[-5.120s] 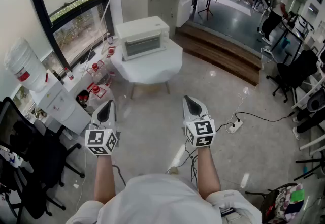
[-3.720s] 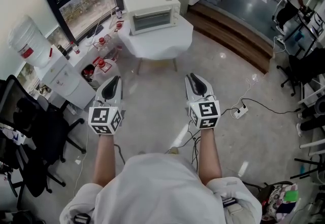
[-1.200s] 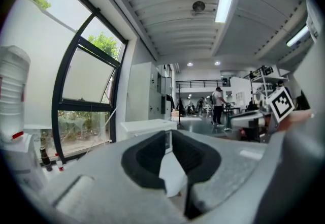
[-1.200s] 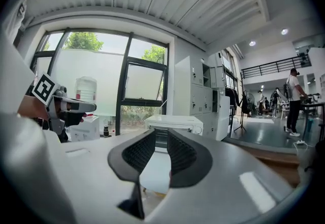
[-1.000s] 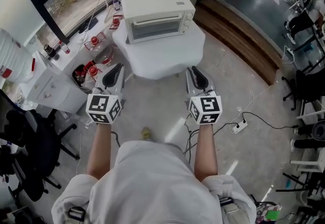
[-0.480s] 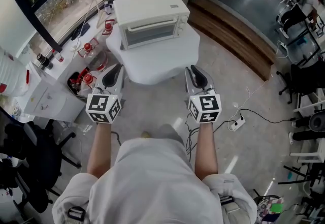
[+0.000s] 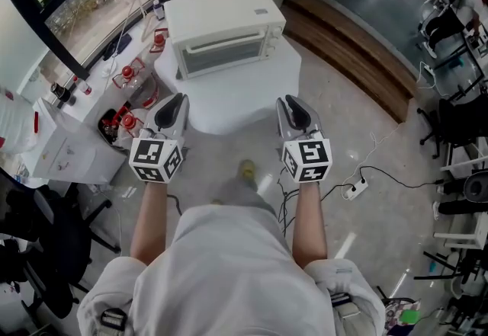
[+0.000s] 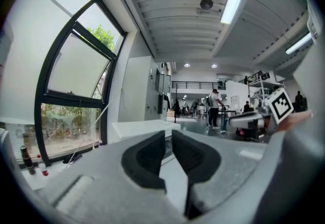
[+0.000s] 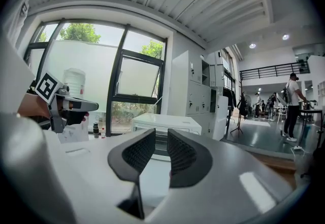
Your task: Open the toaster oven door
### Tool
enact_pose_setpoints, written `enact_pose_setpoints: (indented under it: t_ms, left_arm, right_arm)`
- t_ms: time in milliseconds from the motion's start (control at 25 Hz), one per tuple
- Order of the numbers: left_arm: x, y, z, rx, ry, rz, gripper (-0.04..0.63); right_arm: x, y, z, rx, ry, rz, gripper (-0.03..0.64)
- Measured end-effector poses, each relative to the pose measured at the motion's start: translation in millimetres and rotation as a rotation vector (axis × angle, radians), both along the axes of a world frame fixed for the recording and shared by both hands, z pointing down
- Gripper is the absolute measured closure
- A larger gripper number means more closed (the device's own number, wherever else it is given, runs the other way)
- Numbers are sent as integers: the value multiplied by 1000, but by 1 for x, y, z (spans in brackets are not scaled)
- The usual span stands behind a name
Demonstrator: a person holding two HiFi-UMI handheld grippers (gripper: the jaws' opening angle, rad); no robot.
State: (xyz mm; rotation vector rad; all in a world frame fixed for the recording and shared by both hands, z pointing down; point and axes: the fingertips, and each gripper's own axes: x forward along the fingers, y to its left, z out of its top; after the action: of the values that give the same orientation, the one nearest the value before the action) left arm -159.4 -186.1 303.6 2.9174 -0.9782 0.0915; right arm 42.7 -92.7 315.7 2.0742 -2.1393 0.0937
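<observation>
Head view shows a cream toaster oven [image 7: 223, 31] (door closed), left gripper [image 7: 176, 100] and right gripper [image 7: 289, 102] each slightly apart, empty.

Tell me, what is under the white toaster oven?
The toaster oven sits on a white table, and some bare table shows in front of it. The patch right beneath the oven is covered by it, and anything below the table is hidden too.

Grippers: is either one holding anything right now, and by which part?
Nothing is held. The left gripper and right gripper both have jaws slightly apart and empty, short of the toaster oven.
</observation>
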Motion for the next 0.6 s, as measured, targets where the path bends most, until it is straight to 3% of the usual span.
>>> enact_pose_setpoints:
  t_ms: [600]
  left_arm:
    - [90,-115,28,-42,-60,-105,555]
  right_arm:
    - [95,-139,31,-56,-17,-147,557]
